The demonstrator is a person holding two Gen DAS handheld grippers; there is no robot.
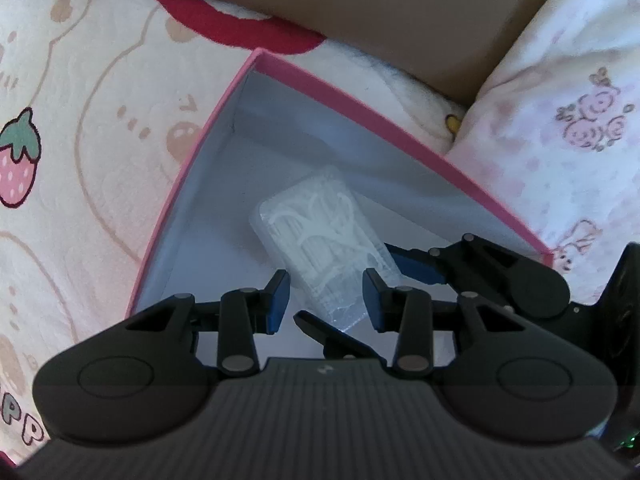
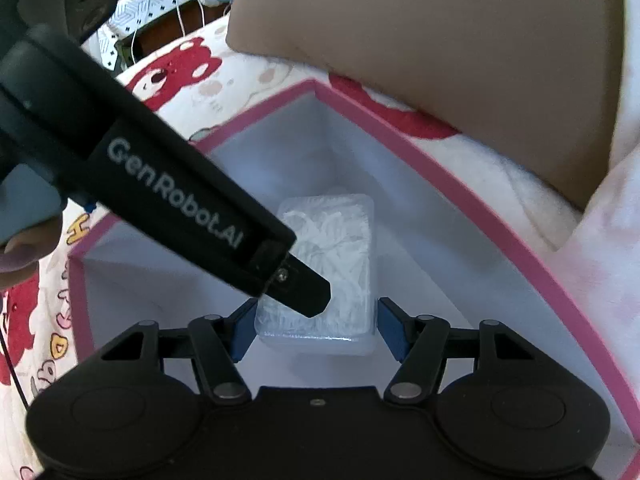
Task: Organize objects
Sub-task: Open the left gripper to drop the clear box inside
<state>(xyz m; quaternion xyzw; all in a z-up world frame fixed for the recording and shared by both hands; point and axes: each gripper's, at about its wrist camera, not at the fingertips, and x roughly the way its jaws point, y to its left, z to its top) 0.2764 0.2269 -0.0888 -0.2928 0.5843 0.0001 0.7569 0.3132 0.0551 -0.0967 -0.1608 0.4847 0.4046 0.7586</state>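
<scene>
The right hand-held gripper (image 2: 318,326) pinches the floss case (image 2: 340,232) inside the pink box (image 2: 440,168). The left hand-held gripper (image 1: 326,300) hovers, half spread. I'd set it flat before letting go.

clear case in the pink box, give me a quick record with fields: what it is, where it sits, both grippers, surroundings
item: clear plastic case of white floss picks
place: lying flat on the white floor of the pink-rimmed box
right hand-held gripper: blue pads against both sides of the case's near end
left hand-held gripper: jaws part open over the case's near end, pads not pressing it
surroundings: cartoon-print blanket, brown cushion
</scene>
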